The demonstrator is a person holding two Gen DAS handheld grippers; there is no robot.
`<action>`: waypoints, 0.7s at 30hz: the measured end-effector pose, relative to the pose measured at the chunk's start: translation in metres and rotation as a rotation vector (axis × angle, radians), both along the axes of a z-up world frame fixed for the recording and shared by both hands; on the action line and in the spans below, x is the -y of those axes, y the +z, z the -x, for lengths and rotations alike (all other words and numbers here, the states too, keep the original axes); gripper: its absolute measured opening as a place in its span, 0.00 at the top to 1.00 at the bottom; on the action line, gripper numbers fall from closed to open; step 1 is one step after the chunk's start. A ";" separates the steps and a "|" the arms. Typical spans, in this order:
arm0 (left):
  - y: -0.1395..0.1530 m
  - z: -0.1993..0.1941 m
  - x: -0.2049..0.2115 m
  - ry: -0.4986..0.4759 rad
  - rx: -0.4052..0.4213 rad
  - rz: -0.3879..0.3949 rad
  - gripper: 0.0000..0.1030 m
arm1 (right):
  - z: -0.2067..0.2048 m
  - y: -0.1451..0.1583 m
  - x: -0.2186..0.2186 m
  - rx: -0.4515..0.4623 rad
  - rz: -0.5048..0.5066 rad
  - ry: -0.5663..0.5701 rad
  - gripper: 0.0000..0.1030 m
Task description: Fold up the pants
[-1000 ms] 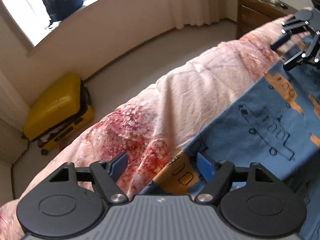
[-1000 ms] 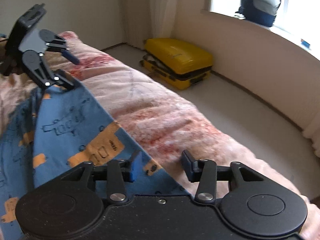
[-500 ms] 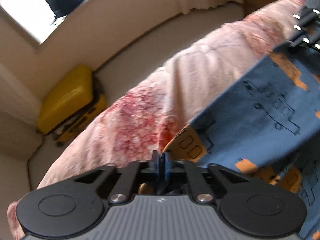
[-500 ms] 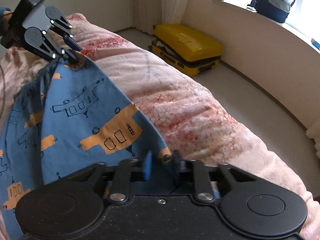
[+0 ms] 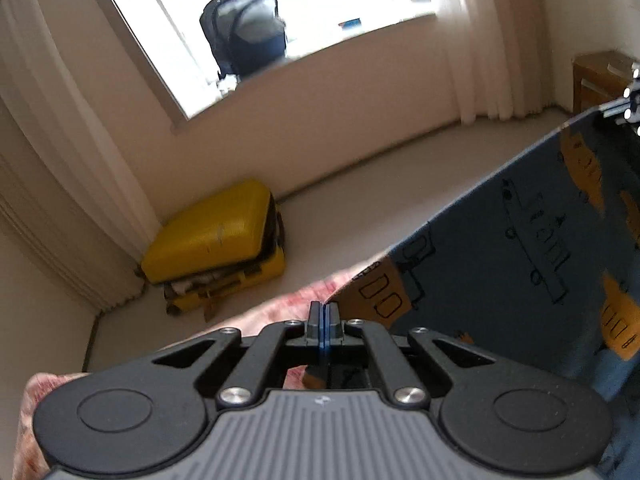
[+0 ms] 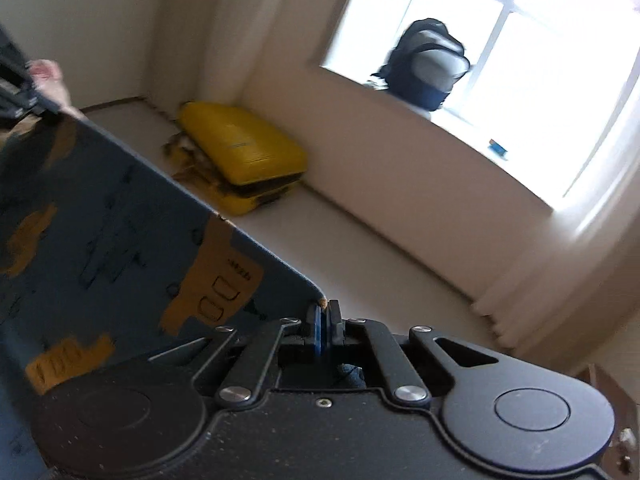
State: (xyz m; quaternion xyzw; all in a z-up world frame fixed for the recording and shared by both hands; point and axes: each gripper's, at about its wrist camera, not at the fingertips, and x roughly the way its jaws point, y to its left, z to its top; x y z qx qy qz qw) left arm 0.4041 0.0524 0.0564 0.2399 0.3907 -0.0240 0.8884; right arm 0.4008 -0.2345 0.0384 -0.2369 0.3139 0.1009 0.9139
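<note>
Bedroom floor and window wall fill the background, yellow suitcase (image 5: 218,240) under the sill, backpack (image 6: 428,64) on it. Left hand-held gripper (image 5: 322,312) is clamped tight on one corner of the blue pants (image 5: 520,248); right hand-held gripper (image 6: 322,312) is pinched on the other corner. Pants edge is stretched taut between them, lifted off the pink bed cover (image 5: 288,304).

Count: one pair of blue printed pants (image 5: 520,248); two tongs (image 5: 323,314) (image 6: 322,312); one yellow suitcase (image 5: 218,244); one backpack (image 5: 244,36); one small blue item on sill (image 6: 498,147), possibly a box.
</note>
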 end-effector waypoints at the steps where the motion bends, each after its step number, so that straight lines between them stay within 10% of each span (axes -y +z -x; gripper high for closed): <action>1: -0.007 -0.004 0.001 0.009 -0.015 -0.015 1.00 | -0.005 -0.007 -0.003 -0.008 0.019 -0.007 0.99; 8: -0.014 -0.002 -0.006 0.006 -0.010 -0.007 1.00 | -0.021 -0.033 -0.009 -0.043 0.054 -0.023 0.99; 21: 0.030 0.105 -0.005 -0.159 0.195 -0.020 1.00 | 0.099 0.041 0.004 0.111 -0.096 0.033 0.99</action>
